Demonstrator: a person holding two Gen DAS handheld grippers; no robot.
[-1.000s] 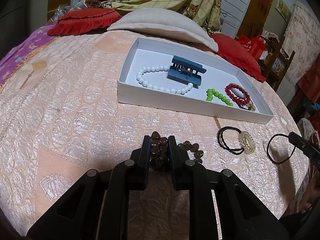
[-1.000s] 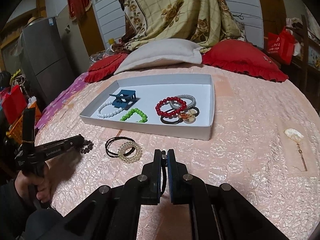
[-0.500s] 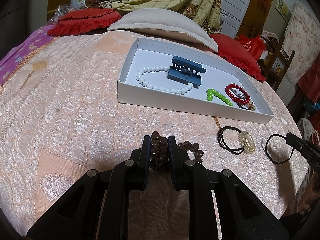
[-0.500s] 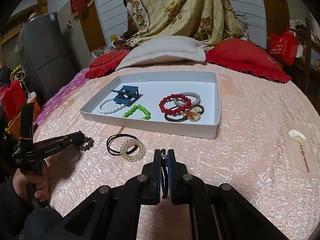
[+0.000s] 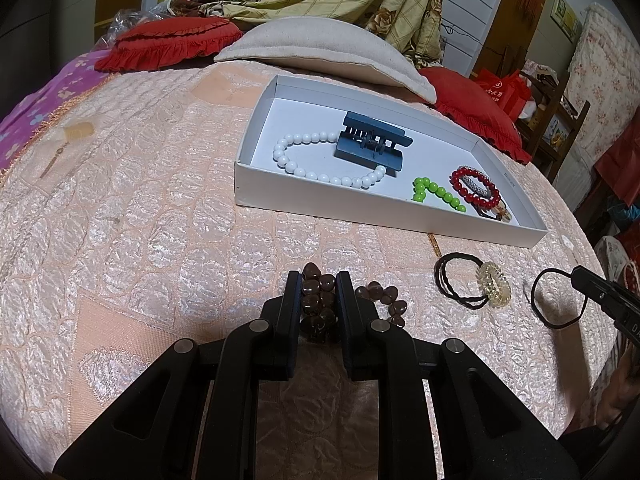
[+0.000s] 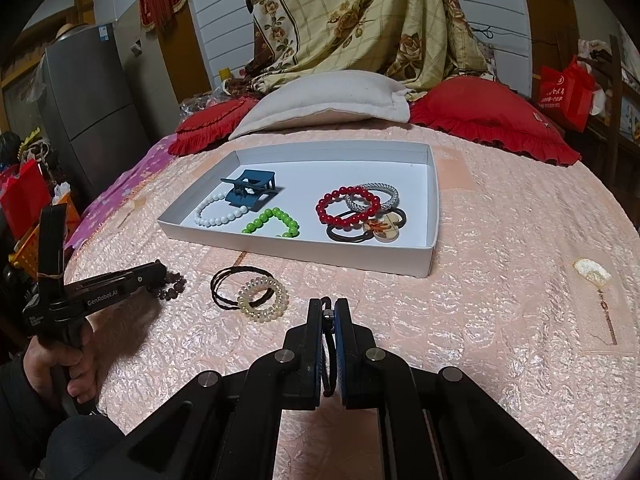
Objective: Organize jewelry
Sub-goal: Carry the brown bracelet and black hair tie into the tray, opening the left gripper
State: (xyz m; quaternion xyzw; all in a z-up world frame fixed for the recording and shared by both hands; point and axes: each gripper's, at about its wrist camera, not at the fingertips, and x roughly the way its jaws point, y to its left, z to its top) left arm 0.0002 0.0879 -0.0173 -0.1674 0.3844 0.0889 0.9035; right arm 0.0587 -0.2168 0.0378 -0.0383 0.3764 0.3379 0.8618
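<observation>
While the left gripper clamps a brown bead bracelet low on the pink quilt, the right gripper is closed on a thin black hair tie. Just beyond lie a dark hair tie and a clear coil tie, touching. Farther off, the white tray holds a white bead bracelet, blue claw clip, green beads and a red bracelet. Pillows lie behind.
</observation>
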